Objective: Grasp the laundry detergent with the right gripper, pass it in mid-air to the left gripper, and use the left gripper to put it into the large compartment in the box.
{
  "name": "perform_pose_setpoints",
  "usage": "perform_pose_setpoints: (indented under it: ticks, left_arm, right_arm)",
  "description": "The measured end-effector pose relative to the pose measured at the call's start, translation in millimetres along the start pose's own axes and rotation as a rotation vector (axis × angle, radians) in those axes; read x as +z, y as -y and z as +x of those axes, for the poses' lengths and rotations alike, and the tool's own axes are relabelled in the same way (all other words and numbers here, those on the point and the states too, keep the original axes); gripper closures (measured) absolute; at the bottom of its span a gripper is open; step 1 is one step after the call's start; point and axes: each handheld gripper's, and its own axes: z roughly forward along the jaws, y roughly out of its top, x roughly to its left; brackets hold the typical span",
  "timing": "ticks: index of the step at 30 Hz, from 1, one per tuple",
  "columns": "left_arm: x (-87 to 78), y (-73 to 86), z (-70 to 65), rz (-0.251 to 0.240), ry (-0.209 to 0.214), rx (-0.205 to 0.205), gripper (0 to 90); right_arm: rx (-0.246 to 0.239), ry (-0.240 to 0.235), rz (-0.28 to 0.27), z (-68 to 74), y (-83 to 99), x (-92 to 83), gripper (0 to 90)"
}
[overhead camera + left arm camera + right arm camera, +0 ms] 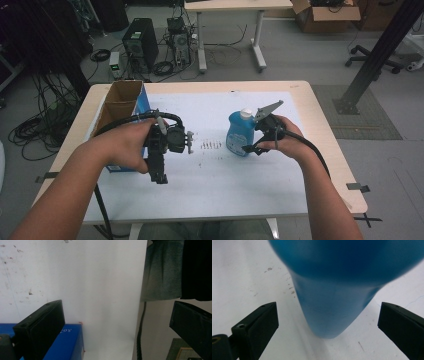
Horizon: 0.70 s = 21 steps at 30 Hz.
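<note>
Right gripper view: smooth, rounded blue plastic bottle between released right gripper jaws.

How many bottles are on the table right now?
1: a blue bottle stands upright right of centre on the table, between the open jaws of the right gripper.

We see a blue bottle with a white cap right of centre, on a white table cover flecked with dark specks. At the left stands a blue-sided, brown cardboard box. Both grippers are black.
</note>
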Motion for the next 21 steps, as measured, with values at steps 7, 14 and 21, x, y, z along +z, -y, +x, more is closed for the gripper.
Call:
perform_pose_setpoints:
  ticks: [7, 14, 21]
  left_arm:
    - [0.0, -0.6, -2.7, -0.004, -0.003, 0.007, 0.3]
    - [0.8, 0.1, -3.1, -0.006, -0.001, 0.008, 0.3]
    - [3.2, 1.1, -2.2, -0.007, 0.003, 0.005, 0.3]
  right_arm:
    - [0.026, 0.028, -0.056, -0.4, 2.7, 1.6, 2.9]
    - [0.038, 0.046, -0.101, 0.1, 4.6, 6.4, 2.7]
    - [0.052, 0.058, -0.135, -0.4, 7.2, 11.4, 2.2]
